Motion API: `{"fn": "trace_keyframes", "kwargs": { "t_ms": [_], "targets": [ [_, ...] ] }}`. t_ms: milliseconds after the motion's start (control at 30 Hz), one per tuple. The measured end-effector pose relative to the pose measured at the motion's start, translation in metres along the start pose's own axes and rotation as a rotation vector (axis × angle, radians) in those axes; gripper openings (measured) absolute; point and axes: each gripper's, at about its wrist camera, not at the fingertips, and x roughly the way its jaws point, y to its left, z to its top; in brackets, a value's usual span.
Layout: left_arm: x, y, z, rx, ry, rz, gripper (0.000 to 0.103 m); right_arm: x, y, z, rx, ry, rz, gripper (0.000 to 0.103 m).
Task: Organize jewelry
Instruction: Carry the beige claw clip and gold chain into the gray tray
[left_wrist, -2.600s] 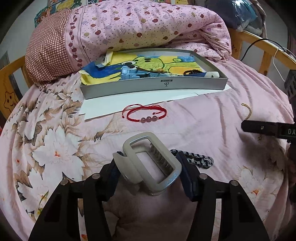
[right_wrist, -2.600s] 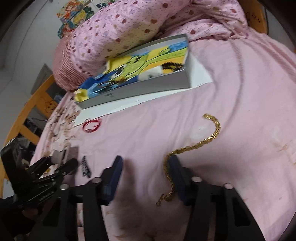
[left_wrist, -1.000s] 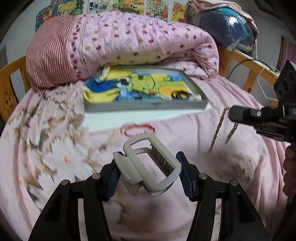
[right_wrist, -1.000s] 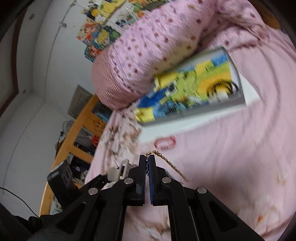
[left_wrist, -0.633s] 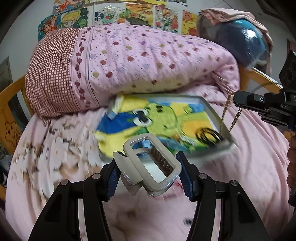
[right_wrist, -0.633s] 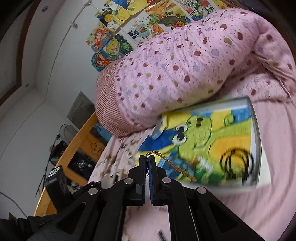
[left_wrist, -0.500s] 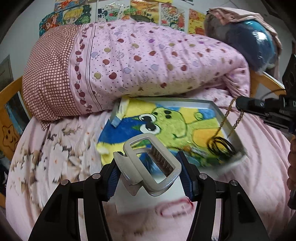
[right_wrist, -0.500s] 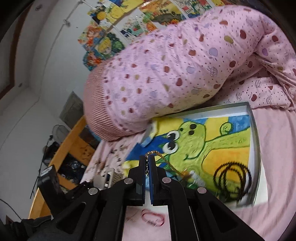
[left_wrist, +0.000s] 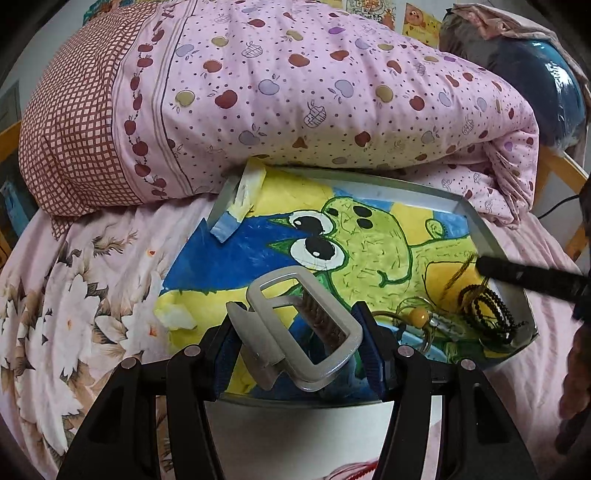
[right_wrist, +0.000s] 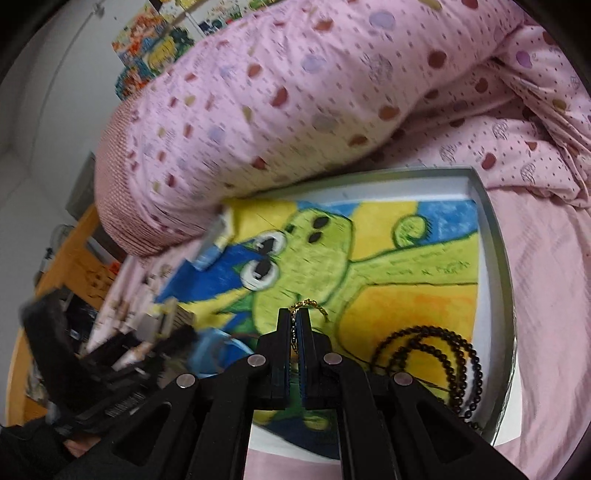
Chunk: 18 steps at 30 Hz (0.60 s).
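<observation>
A grey tray (left_wrist: 476, 221) lined with a frog drawing lies on the bed; it also shows in the right wrist view (right_wrist: 495, 236). My left gripper (left_wrist: 301, 338) is shut on a grey hair claw clip (left_wrist: 295, 332), held over the tray's near edge. My right gripper (right_wrist: 294, 317) is shut on a gold chain (right_wrist: 310, 305) above the tray's right part; the chain (left_wrist: 458, 275) hangs blurred from it in the left wrist view. A black bead bracelet (left_wrist: 491, 314) lies in the tray's right corner, also seen in the right wrist view (right_wrist: 436, 354).
A rolled pink quilt (left_wrist: 295, 103) lies right behind the tray. White paper (left_wrist: 295, 435) lies under the tray's near side, with a red cord bracelet (left_wrist: 354, 472) at the bottom edge. A wooden bed frame (left_wrist: 569, 184) stands at the right.
Both grippers have moved forward and down over the tray. The gold chain now hangs low over the tray's right corner near the black beads.
</observation>
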Motion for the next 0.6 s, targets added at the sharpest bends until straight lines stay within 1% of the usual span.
{"fn": "trace_keyframes", "kwargs": {
  "t_ms": [133, 367, 400, 433, 467, 533, 600],
  "targets": [
    [0.003, 0.003, 0.004, -0.010, 0.001, 0.000, 0.052, 0.002, -0.009, -0.004, -0.001, 0.002, -0.039, 0.006],
    [0.009, 0.008, 0.007, -0.039, 0.009, 0.002, 0.053, -0.001, -0.014, -0.004, -0.009, -0.002, -0.055, 0.007],
    [0.009, 0.010, 0.007, -0.049, 0.014, 0.000, 0.053, -0.002, -0.013, -0.005, -0.014, -0.006, -0.055, 0.009],
    [0.010, 0.011, 0.007, -0.058, 0.019, -0.003, 0.053, -0.004, -0.012, -0.005, -0.020, -0.012, -0.061, 0.018],
    [0.009, 0.013, 0.007, -0.068, 0.024, -0.004, 0.053, -0.005, -0.010, -0.005, -0.026, -0.019, -0.065, 0.032],
    [0.009, 0.015, 0.007, -0.085, 0.032, -0.008, 0.063, -0.010, -0.005, -0.005, -0.049, -0.039, -0.074, 0.044],
    [0.003, 0.017, 0.007, -0.093, 0.018, -0.009, 0.065, -0.014, -0.001, -0.004, -0.070, -0.051, -0.081, 0.044]
  ]
}}
